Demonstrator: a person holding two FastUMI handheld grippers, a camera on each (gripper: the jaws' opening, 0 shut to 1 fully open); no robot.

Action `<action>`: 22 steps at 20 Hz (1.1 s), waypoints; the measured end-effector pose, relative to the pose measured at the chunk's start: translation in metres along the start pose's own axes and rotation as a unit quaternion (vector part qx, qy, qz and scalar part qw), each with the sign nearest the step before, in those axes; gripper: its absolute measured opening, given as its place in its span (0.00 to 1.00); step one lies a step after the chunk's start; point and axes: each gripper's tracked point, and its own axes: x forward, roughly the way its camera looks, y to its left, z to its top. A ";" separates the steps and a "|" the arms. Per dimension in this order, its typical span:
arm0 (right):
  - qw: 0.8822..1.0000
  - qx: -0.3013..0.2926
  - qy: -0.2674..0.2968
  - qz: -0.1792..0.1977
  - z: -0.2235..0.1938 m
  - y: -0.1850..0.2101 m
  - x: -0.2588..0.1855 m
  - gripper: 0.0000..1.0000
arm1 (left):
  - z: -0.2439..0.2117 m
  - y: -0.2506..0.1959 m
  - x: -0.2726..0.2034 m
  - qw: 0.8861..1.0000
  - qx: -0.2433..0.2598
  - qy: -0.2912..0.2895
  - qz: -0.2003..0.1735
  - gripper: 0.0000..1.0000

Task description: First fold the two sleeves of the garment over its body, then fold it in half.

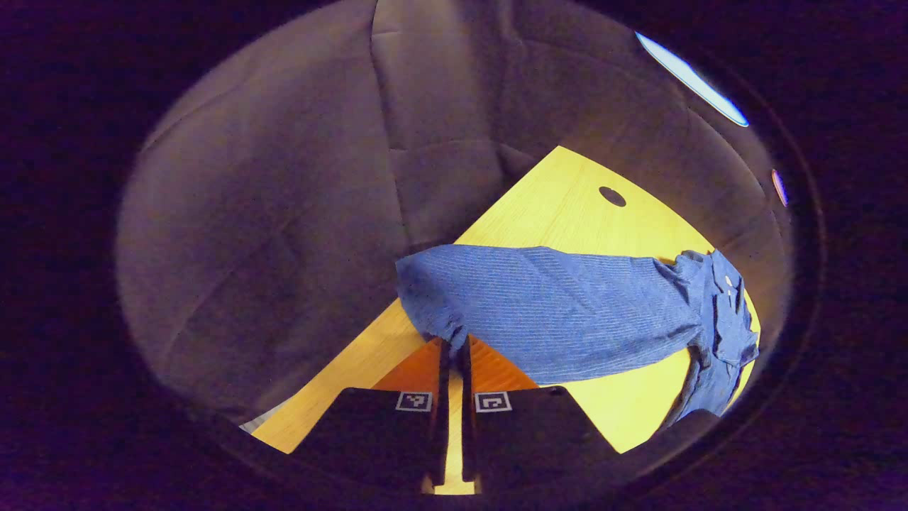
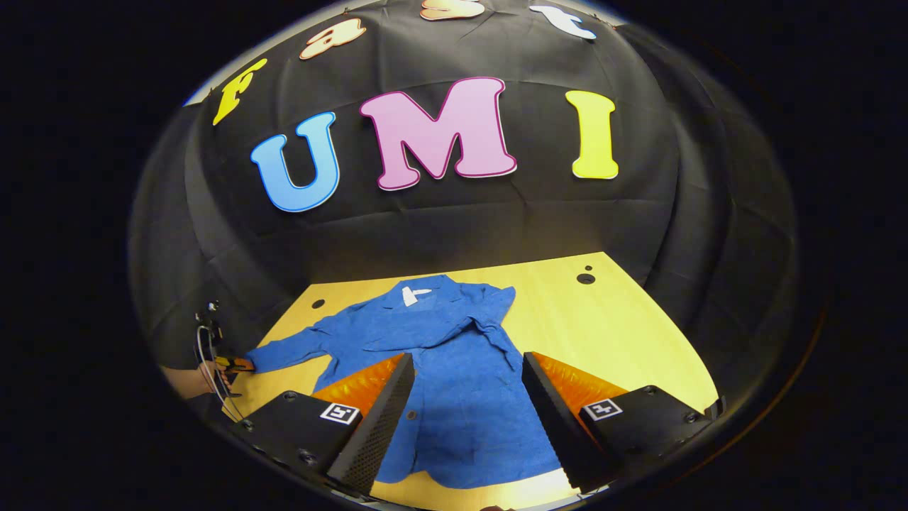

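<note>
**Blue shirt, one sleeve pinched and ready to fold**

Blue cloth covers most of the yellow wooden table (image 2: 624,333). It is the garment (image 2: 454,383), a shirt lying flat with its collar by the black wall and its bottom edge close to us.

In the left gripper view, our left claw (image 1: 454,348) has its two fingers squeezed together on the cuff of the left sleeve (image 1: 553,312). The sleeve hangs a bit above the table, so we think it is being lifted. In the right gripper view we see this same sleeve stretched out to the side, with the left claw and the hand that holds it at its tip.

Our right claw (image 2: 464,404) hovers over the lower part of the shirt with its fingers wide apart. It holds nothing. The other sleeve (image 2: 496,312) seems to lie folded over the chest already, though the wrinkles there make it hard to be sure.

What matters most for the next move is the way the sleeve points. It runs in a long line from the left claw straight across to the body of the shirt. So we would carry the cuff along that line, toward the middle of the shirt, and lay it down there. Our left claw is the one to do it. The fold in half comes after.
</note>
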 end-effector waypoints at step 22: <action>0.996 0.027 -0.017 -0.084 -0.009 -0.136 -0.022 0.98 | -0.070 -0.485 -0.164 0.902 0.157 0.006 -0.402 0.00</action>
